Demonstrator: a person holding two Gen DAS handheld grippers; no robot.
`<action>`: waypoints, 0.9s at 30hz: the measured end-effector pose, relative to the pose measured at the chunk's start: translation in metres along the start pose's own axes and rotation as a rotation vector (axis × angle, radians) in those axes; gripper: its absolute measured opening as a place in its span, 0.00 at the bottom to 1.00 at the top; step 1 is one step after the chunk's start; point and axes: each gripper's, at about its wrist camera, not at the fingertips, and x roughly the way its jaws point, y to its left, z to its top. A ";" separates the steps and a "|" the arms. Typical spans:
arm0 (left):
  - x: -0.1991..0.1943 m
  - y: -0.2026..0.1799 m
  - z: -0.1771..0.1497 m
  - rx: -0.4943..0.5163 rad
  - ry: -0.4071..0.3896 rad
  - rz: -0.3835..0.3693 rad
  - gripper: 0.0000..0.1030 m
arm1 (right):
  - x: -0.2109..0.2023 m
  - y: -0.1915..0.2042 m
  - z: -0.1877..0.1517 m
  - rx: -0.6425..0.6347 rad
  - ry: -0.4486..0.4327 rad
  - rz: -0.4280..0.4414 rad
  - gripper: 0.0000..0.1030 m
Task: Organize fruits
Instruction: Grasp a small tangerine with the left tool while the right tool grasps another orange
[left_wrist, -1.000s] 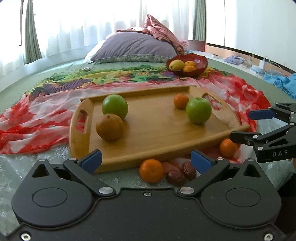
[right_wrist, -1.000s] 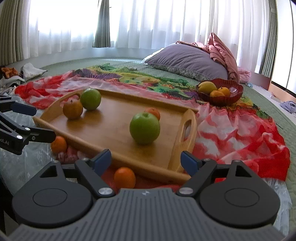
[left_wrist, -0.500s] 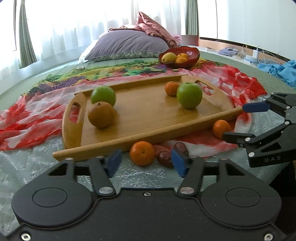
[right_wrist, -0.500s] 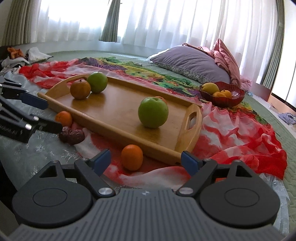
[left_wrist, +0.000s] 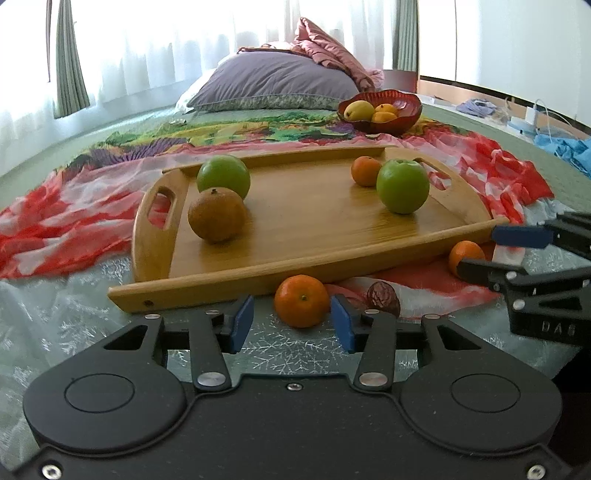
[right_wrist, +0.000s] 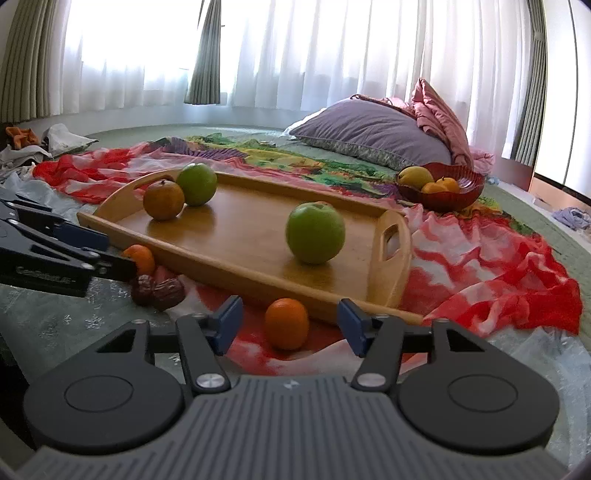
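Observation:
A wooden tray (left_wrist: 258, 280) on the bed holds two green apples (left_wrist: 223, 175) (left_wrist: 402, 186), a brown round fruit (left_wrist: 217, 215) and a small tangerine (left_wrist: 365, 170). In front of the tray lie two more tangerines and some dark dates (left_wrist: 384, 297). My left gripper (left_wrist: 291, 325) is closing around one tangerine (left_wrist: 302, 301), which sits between the blue pads without being pressed. My right gripper (right_wrist: 289, 325) is also closing, with the other tangerine (right_wrist: 287, 323) between its pads and gaps on both sides.
A red bowl (left_wrist: 380, 110) with yellow and orange fruit stands beyond the tray, near a purple pillow (left_wrist: 273, 83). A red patterned cloth (right_wrist: 480, 266) lies crumpled under and around the tray. Each gripper shows at the edge of the other's view.
The left jaws have narrowed a lot around the tangerine in front of the tray. The right jaws have narrowed around the other tangerine, which now sits closer in the right wrist view.

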 end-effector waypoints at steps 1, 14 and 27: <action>0.002 0.000 0.000 -0.006 0.001 0.000 0.42 | 0.001 0.001 0.000 -0.002 0.003 -0.001 0.65; 0.016 0.005 0.000 -0.088 0.018 -0.012 0.42 | 0.009 -0.001 -0.003 0.043 0.047 -0.007 0.49; 0.020 0.000 -0.002 -0.124 0.000 -0.008 0.32 | 0.021 -0.003 -0.007 0.114 0.066 -0.014 0.38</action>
